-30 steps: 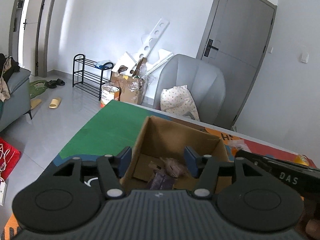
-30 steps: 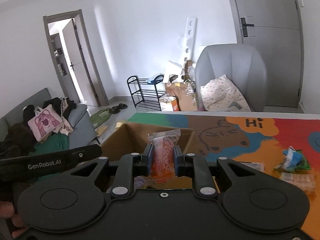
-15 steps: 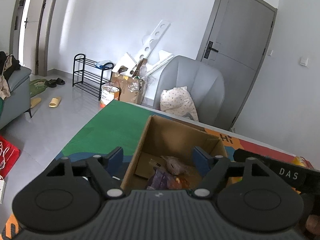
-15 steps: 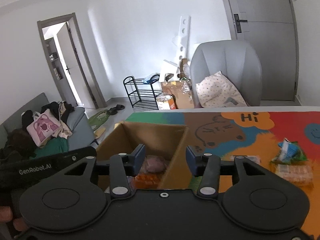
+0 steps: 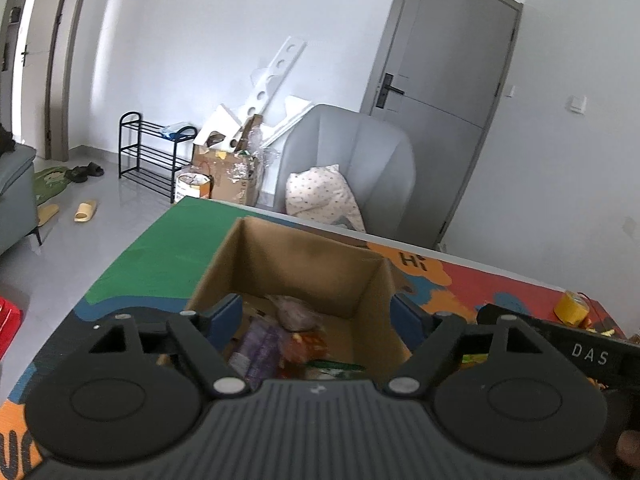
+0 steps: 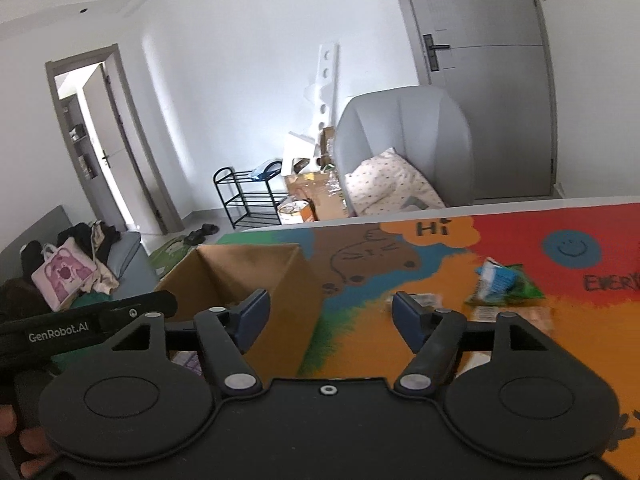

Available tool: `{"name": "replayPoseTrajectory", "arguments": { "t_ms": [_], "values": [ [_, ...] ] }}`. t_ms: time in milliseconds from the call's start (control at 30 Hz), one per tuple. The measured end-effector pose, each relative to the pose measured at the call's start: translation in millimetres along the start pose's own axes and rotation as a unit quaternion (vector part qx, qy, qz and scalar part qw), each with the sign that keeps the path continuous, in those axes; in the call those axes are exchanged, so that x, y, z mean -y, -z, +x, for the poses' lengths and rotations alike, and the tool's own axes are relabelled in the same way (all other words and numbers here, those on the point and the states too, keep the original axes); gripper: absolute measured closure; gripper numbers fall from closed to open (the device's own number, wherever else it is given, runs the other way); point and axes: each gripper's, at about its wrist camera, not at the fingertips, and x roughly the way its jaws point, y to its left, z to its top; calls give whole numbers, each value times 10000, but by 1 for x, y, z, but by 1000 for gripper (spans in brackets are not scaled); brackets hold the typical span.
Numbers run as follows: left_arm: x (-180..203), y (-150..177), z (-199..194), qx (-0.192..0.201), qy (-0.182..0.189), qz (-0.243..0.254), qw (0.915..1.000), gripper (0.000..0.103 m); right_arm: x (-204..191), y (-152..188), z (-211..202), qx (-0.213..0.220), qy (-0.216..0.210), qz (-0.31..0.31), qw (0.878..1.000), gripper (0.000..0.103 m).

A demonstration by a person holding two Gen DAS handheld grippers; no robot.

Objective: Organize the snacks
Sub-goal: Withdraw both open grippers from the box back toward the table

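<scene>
Snack packets, several of them, heaped in the bottom of the open cardboard box (image 5: 304, 280) on the colourful counter (image 6: 400, 320); purple wrapper (image 5: 260, 344), pinkish bag (image 5: 294, 312) and a red-orange pack (image 5: 306, 350) made out, the rest blurred, so no firm count inside. Left claw (image 5: 318, 318) over the box, just been opening, jaws spread wide, nothing pinched between them. Right claw (image 6: 328, 316) beside the box's right wall, also just been opening, jaws apart and empty, pointing out over the counter. Out there near each other: one blue-and-green packet (image 6: 502, 284), a pale flat pack (image 6: 516, 314) in front of it, a small clear one (image 6: 424, 300) just beyond the right blue pad (image 6: 406, 318). One yellow item (image 5: 572, 306) at the far right edge in the left view. Next pick probably one of those loose packets: best approached with jaws wide, low over the counter, closing across the packet's middle rather than a crinkly corner, gentle enough not to crush. One box, two claws, at least three loose packets in the right view.
</scene>
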Motion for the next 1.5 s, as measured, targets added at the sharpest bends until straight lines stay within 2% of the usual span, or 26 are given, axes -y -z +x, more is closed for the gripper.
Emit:
{"name": "replayPoseTrajectory", "arguments": {
  "t_ms": [267,333,500,667,1267,1500],
  "values": [
    [26,9,0,-73,173,211,9996,19,24,7,-19,125,105,174,9997,17],
    [33,12,0,-94,256,263,9993,16,32,9,-24,168,126,255,9995,9],
    [51,18,3,-149,381,378,9984,8,49,11,-34,235,205,420,9986,0],
    [65,24,7,-249,487,467,9974,4,64,16,-41,245,294,509,9980,0],
    [103,44,31,-665,819,517,9931,4,122,39,-49,161,635,927,9935,1],
    [119,54,44,-756,906,643,9909,6,139,47,-36,-65,623,1118,9918,21]
  ]
}}
